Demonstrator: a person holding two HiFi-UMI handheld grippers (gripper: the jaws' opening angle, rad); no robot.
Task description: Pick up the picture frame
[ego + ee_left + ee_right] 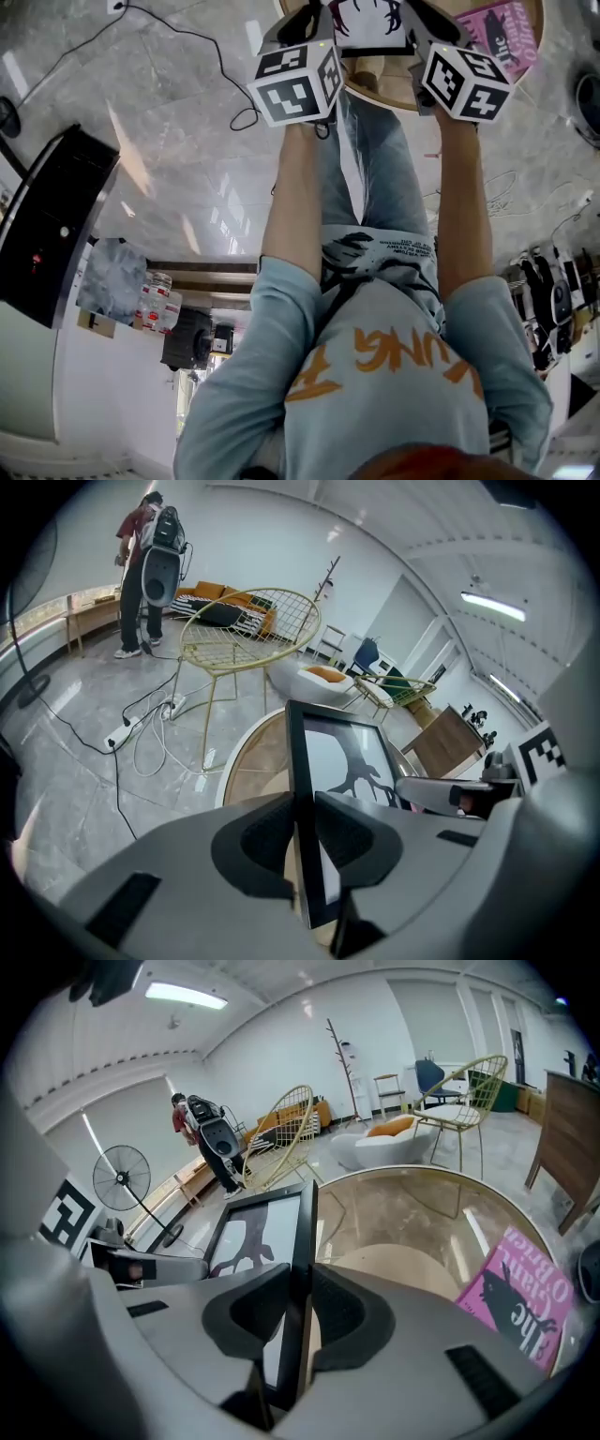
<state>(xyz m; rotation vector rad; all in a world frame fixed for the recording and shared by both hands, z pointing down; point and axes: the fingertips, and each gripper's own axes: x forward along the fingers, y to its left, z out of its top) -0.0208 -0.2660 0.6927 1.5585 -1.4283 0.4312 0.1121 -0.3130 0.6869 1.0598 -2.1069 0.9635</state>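
Observation:
The picture frame (370, 23) is black, with a white picture of a dark branching shape, and hangs above the round table (394, 92). My left gripper (314, 14) is shut on its left edge. My right gripper (424, 14) is shut on its right edge. In the left gripper view the frame (342, 766) stands edge-on between the pads of the left gripper (302, 832), which press on its border. The right gripper view shows the frame (253, 1232) pinched the same way by the right gripper (298, 1312). The frame is off the tabletop.
A pink book (520, 1302) lies on the round glass-topped table (422, 1213). A gold wire chair (234, 639) stands beyond it, a standing fan (120, 1177) and a person with a backpack (150, 555) farther off. Cables (225, 66) run over the marble floor.

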